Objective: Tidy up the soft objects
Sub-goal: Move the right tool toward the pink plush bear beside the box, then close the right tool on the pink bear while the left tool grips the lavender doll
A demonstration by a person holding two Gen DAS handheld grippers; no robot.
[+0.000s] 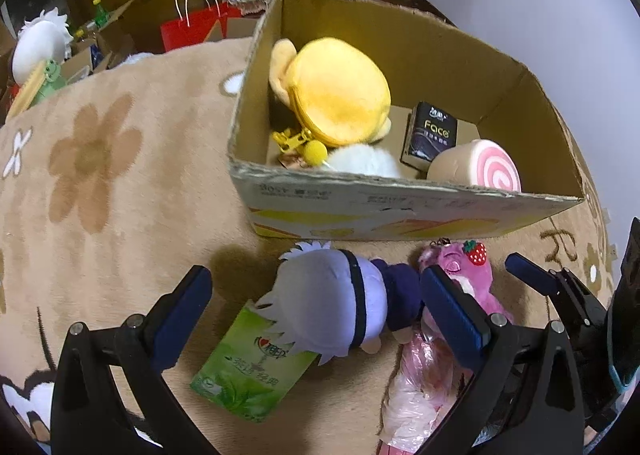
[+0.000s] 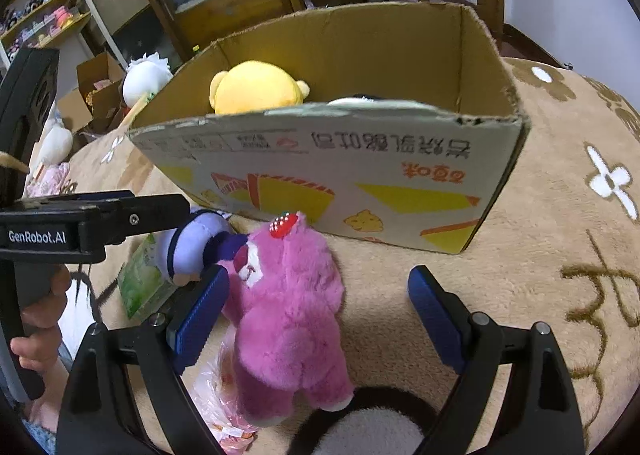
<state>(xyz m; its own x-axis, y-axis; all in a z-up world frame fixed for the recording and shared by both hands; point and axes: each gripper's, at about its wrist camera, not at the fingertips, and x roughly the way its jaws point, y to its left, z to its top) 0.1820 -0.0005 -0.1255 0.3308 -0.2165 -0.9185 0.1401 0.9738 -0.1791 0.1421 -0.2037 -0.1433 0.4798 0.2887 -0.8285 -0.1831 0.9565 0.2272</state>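
A cardboard box [image 1: 360, 207] stands on the beige flowered blanket [image 1: 100, 175]. Inside it lie a yellow plush [image 1: 336, 91], a black tissue pack [image 1: 430, 139], a pink swirl roll [image 1: 480, 169] and a white fluffy toy [image 1: 360, 161]. In front of the box, a white-haired doll [image 1: 332, 303] lies between the fingers of my open left gripper [image 1: 320, 311], partly on a green tissue pack [image 1: 252, 367]. My right gripper [image 2: 318, 319] stands open around a pink bear [image 2: 288, 315] with a strawberry on its head. The bear's lower half rests on a pink plastic bag [image 2: 216, 395].
A red paper bag [image 1: 192, 31] and a large white plush [image 1: 38, 43] sit beyond the blanket's far left edge. Wooden shelves [image 2: 40, 7] line the back. A black-and-white furry patch [image 2: 372, 427] lies just under the right gripper. A hand [image 2: 36, 335] holds the left gripper's handle.
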